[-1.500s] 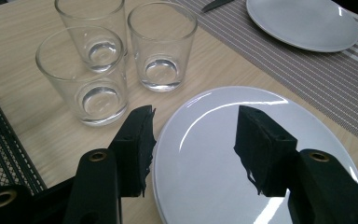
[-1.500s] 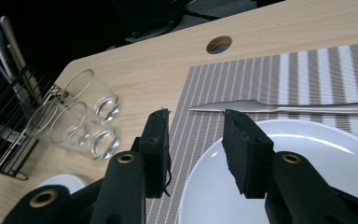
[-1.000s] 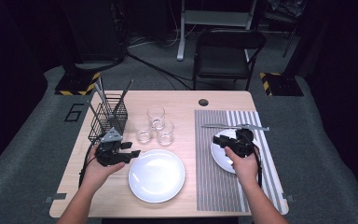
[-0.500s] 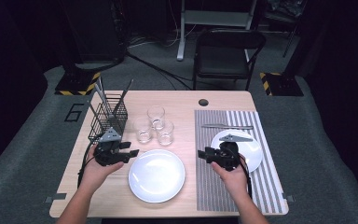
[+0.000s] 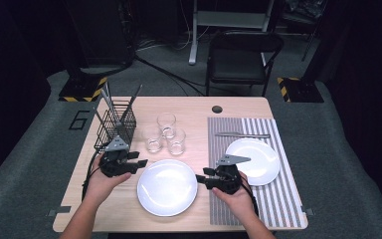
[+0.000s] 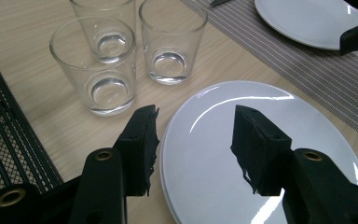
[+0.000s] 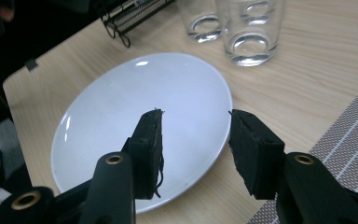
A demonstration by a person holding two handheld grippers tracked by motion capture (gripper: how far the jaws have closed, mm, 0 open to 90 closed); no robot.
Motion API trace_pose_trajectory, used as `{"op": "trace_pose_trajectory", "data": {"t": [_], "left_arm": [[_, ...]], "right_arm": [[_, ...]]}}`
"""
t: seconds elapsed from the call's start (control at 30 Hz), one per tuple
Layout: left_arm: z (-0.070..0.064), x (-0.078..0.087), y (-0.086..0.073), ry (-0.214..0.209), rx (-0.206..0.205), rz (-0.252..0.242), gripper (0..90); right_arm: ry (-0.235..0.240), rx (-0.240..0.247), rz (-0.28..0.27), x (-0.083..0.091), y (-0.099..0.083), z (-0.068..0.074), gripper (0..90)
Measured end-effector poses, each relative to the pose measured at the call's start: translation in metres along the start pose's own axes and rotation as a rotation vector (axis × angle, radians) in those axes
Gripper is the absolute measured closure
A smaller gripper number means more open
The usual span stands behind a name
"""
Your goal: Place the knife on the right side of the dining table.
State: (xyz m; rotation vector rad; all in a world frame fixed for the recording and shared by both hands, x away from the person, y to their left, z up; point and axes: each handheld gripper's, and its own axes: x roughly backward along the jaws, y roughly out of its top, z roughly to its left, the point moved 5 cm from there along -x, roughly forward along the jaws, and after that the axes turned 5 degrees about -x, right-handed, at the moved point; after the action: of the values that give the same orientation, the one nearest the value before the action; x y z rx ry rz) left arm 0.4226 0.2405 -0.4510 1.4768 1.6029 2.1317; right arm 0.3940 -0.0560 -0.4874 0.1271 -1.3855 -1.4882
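A white plate (image 5: 167,186) lies on the bare wood at the front middle of the table. My left gripper (image 5: 138,165) stands open just off its left rim, and in the left gripper view (image 6: 193,144) the plate's edge (image 6: 270,107) lies between the jaws. My right gripper (image 5: 202,180) is open at the plate's right rim. In the right gripper view (image 7: 196,149) its jaws straddle the near edge of the plate (image 7: 121,107). Neither gripper holds anything.
A second white plate (image 5: 253,160) sits on the striped placemat (image 5: 278,199) at the right, with a piece of cutlery (image 5: 242,135) behind it. Three empty glasses (image 5: 166,133) stand behind the middle plate. A black wire basket (image 5: 115,127) with utensils is at the left.
My right gripper has moved left and toward the front, from over the placemat's plate to the right rim of the middle plate. The left gripper has hardly moved.
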Motion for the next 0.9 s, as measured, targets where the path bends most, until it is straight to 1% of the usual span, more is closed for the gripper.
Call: {"op": "trace_pose_trajectory", "data": {"t": [0.1, 0.2, 0.27, 0.3, 0.4, 0.43, 0.47, 0.53, 0.57, 0.63, 0.67, 0.73, 0.77, 0.83, 0.87, 0.9], "left_arm": [[0.001, 0.001, -0.001, 0.001, -0.008, 0.004, 50.3], [0.001, 0.001, -0.001, 0.002, -0.001, 0.003, 50.3], [0.001, 0.002, -0.001, 0.002, 0.003, 0.000, 50.3], [0.001, 0.002, -0.001, 0.004, 0.004, -0.006, 50.3], [0.002, 0.004, -0.001, 0.004, 0.008, 0.000, 50.3], [0.002, 0.005, -0.001, 0.007, 0.006, -0.001, 50.3], [0.002, 0.006, -0.001, 0.007, 0.012, -0.003, 50.4], [0.003, 0.007, -0.001, 0.015, 0.008, -0.006, 50.7], [0.003, 0.008, -0.001, 0.012, 0.015, -0.005, 50.9], [0.004, 0.009, 0.000, 0.017, 0.016, -0.013, 51.5], [0.004, 0.011, -0.001, 0.016, 0.019, -0.006, 51.7], [0.006, 0.013, -0.001, 0.023, 0.017, -0.002, 52.2], [0.006, 0.014, -0.001, 0.023, 0.024, -0.003, 52.4], [0.007, 0.016, 0.000, 0.028, 0.022, 0.002, 52.6], [0.008, 0.017, 0.000, 0.036, 0.024, -0.004, 52.7], [0.009, 0.018, 0.001, 0.031, 0.021, 0.002, 52.8]], "right_arm": [[0.011, 0.049, 0.024, -0.006, -0.006, 0.008, 53.7], [0.023, 0.074, 0.034, -0.010, -0.008, 0.011, 53.4], [0.036, 0.073, 0.039, -0.012, -0.009, 0.014, 53.3], [0.037, 0.076, 0.042, -0.013, -0.010, 0.014, 53.3], [0.044, 0.085, 0.053, -0.015, -0.012, 0.017, 53.3], [0.046, 0.096, 0.055, -0.016, -0.012, 0.017, 53.3], [0.048, 0.095, 0.059, -0.017, -0.013, 0.018, 53.3], [0.056, 0.097, 0.063, -0.019, -0.014, 0.020, 53.3], [0.060, 0.099, 0.066, -0.020, -0.015, 0.021, 53.4], [0.057, 0.105, 0.072, -0.022, -0.016, 0.022, 53.3], [0.060, 0.104, 0.074, -0.023, -0.017, 0.023, 53.3], [0.061, 0.119, 0.068, -0.023, -0.017, 0.024, 53.4], [0.063, 0.121, 0.064, -0.024, -0.016, 0.024, 53.4], [0.070, 0.124, 0.064, -0.024, -0.016, 0.025, 53.3], [0.071, 0.126, 0.066, -0.024, -0.017, 0.025, 53.4], [0.071, 0.122, 0.067, -0.024, -0.017, 0.025, 53.4]]}}
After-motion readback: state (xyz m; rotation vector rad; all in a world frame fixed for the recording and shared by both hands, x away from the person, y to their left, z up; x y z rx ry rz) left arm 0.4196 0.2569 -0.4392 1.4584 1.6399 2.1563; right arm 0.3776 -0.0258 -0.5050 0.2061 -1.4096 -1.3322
